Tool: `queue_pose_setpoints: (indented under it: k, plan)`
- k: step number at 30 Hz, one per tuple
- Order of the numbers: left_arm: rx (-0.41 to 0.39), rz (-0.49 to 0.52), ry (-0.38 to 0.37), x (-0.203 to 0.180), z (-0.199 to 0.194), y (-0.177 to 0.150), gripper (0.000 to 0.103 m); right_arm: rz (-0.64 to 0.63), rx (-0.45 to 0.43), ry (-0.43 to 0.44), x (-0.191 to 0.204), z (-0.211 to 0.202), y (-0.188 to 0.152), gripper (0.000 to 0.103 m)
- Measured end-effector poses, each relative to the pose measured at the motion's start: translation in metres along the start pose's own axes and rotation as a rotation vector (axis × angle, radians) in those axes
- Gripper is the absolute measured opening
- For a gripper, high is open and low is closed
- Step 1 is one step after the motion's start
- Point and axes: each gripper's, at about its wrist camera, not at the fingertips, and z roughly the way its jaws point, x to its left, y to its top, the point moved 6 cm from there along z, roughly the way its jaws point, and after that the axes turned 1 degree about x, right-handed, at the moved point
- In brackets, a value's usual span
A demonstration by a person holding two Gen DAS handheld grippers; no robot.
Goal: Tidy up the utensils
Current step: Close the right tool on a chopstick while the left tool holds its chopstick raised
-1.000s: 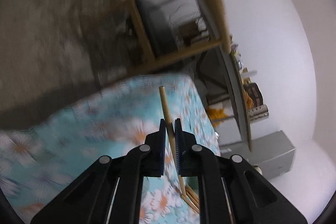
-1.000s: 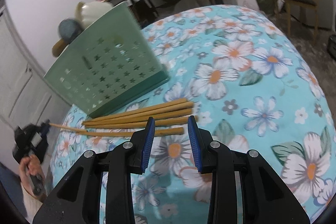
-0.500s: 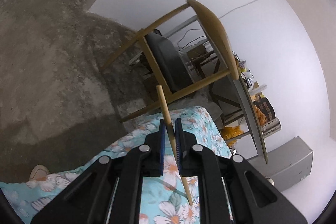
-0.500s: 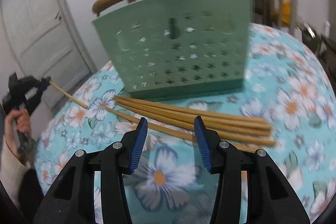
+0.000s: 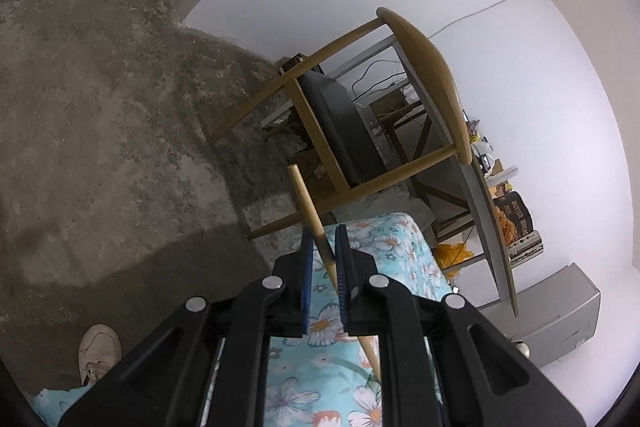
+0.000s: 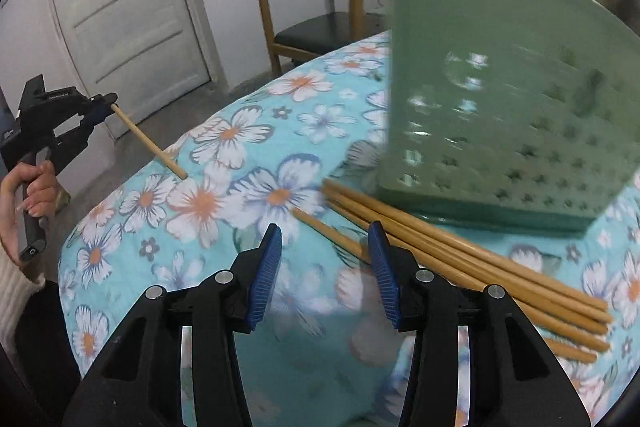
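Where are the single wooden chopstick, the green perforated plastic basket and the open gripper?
single wooden chopstick [image 6: 146,141]: right wrist view, mid-shaft.
green perforated plastic basket [image 6: 500,99]: right wrist view, front wall.
right gripper [image 6: 325,269]: right wrist view, between fingertips.

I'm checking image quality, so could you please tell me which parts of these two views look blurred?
Right wrist view: the green basket is motion-smeared, the chopsticks slightly soft. Left wrist view: sharp, chopstick crisp in the left gripper.

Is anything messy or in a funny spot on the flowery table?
Yes. A bunch of wooden chopsticks lies loose on the tablecloth beside the green basket, not inside it. One more chopstick is off on its own, pinched in the left gripper. The right gripper is open, holding nothing.
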Motion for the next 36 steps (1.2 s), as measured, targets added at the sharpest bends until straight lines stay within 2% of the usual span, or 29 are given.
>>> queue_pose_setpoints:
  k: [5, 9, 12, 15, 17, 23, 26, 30, 33, 36]
  plan:
    - [0.034, -0.022, -0.009, 0.01, 0.004, -0.003, 0.01, -0.085, 0.024, -0.045, 0.015, 0.017, 0.011, 0.041]
    - [0.034, -0.021, -0.007, 0.012, 0.003, -0.004, 0.01, -0.107, 0.082, -0.063, 0.022, 0.034, 0.012, 0.03]
    - [0.034, -0.013, -0.008, 0.012, 0.003, -0.006, 0.011, -0.086, 0.103, -0.053, 0.018, 0.038, 0.012, 0.024]
    - [0.04, -0.033, -0.011, 0.014, 0.002, -0.008, 0.011, -0.048, 0.11, -0.012, 0.007, 0.037, 0.008, 0.024]
    - [0.048, -0.051, -0.014, 0.012, 0.003, -0.012, 0.011, -0.067, 0.123, -0.009, 0.005, 0.033, 0.004, 0.024]
    - [0.067, -0.087, -0.023, 0.012, 0.006, -0.016, 0.011, -0.113, 0.109, -0.026, 0.002, 0.024, -0.006, 0.028]
    - [0.072, -0.088, -0.03, 0.01, 0.007, -0.016, 0.01, -0.097, 0.116, -0.03, 0.0, 0.014, -0.011, 0.047]
    - [0.075, -0.083, -0.032, 0.008, 0.008, -0.017, 0.01, -0.031, 0.085, 0.015, -0.009, -0.016, -0.022, 0.048]
    - [0.079, -0.091, -0.036, 0.01, 0.009, -0.017, 0.01, -0.084, 0.076, -0.024, -0.006, -0.022, -0.026, 0.048]
    - [0.087, -0.102, -0.037, 0.012, 0.011, -0.016, 0.01, -0.172, 0.116, -0.078, -0.007, -0.017, -0.033, 0.048]
